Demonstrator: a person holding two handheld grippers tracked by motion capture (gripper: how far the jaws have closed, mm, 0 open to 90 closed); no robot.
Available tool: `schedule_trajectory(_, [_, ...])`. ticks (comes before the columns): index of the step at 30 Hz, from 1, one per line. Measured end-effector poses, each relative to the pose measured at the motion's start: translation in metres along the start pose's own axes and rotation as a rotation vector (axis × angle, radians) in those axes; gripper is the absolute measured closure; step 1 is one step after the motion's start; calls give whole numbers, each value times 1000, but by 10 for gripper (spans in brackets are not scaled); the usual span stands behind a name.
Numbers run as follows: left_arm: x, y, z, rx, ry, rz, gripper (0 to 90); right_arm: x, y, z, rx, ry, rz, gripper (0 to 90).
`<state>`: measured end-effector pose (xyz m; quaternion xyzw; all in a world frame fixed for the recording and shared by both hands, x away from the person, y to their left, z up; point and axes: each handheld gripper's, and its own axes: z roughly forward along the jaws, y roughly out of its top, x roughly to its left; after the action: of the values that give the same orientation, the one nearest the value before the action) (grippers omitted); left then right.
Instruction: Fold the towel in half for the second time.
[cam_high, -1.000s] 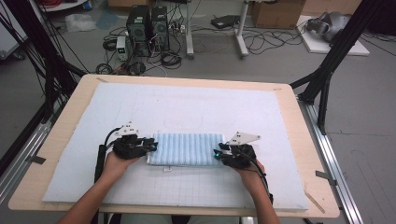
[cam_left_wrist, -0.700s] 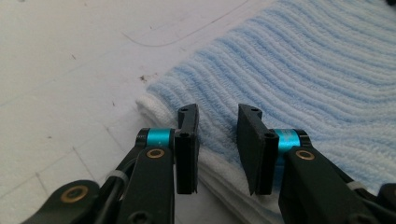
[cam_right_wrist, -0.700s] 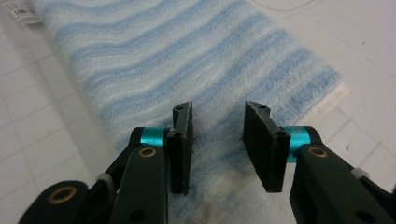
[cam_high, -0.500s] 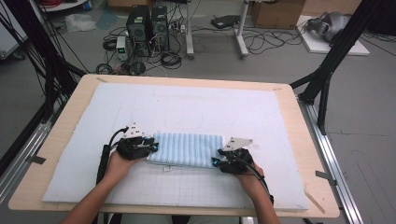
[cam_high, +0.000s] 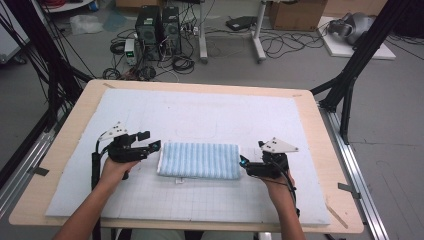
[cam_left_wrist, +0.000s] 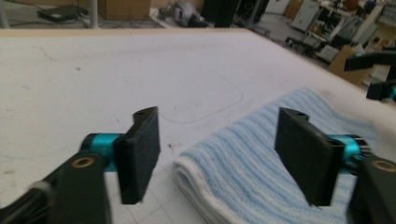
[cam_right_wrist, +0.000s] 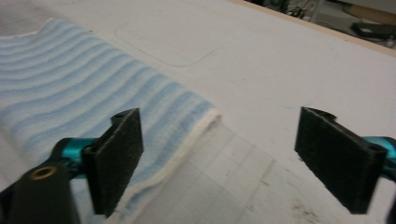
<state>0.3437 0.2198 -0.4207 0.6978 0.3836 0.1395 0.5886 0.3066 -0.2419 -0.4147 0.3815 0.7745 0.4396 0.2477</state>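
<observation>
A folded towel (cam_high: 199, 160) with pale blue stripes and white edging lies flat near the middle of the white mat (cam_high: 210, 115). My left gripper (cam_high: 155, 146) hovers just off the towel's left end. Its jaws have just been opening and stand wide, touching nothing. In the left gripper view the towel's (cam_left_wrist: 252, 158) folded corner lies on the mat beyond the left gripper (cam_left_wrist: 217, 154). My right gripper (cam_high: 243, 162) sits just off the towel's right end. Its jaws have also just been opening. In the right gripper view the towel's (cam_right_wrist: 70, 93) white edge lies under the open right gripper (cam_right_wrist: 219, 158), apart from both pads.
The mat covers most of a wooden table (cam_high: 320, 120). Black frame legs (cam_high: 350, 75) stand at both sides. Computer towers (cam_high: 157, 25), cables and boxes sit on the floor beyond the far edge. A grey three-cornered plate (cam_high: 280, 145) tops the right gripper.
Both grippers have opened, let go of the towel's ends and drawn outward, away from it. The towel now lies flat on the mat.
</observation>
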Motion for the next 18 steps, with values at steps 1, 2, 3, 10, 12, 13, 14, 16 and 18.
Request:
schedule_trajectory(1, [1, 2, -2, -15, 5, 2, 202, -3, -1, -2, -5, 3, 8, 117])
schedule_trajectory(2, [2, 4, -5, -29, 5, 3, 176, -5, -2, -4, -9, 10, 7, 117])
schedule_trajectory(3, [4, 5, -8, -42, 3, 4, 176, -7, -2, -7, -9, 8, 8, 117])
schedule_trajectory(10, [8, 9, -21, -62, 32, 52, 176, -16, -3, -22, -36, -13, -8, 116])
schedule_trajectory(12, [9, 10, -23, -64, 37, 57, 176, -19, -4, -25, -33, -22, -4, 116])
schedule_trajectory(13, [9, 10, -24, -66, 38, 58, 176, -20, -4, -25, -33, -27, -8, 116])
schedule_trajectory(14, [9, 10, -25, -65, 39, 60, 177, -21, -4, -26, -35, -29, -5, 116])
schedule_trajectory(16, [9, 9, -26, -61, 40, 64, 176, -23, -5, -28, -38, -36, 6, 116])
schedule_trajectory(18, [8, 8, -28, -67, 41, 66, 177, -23, -5, -30, -41, -41, 10, 116])
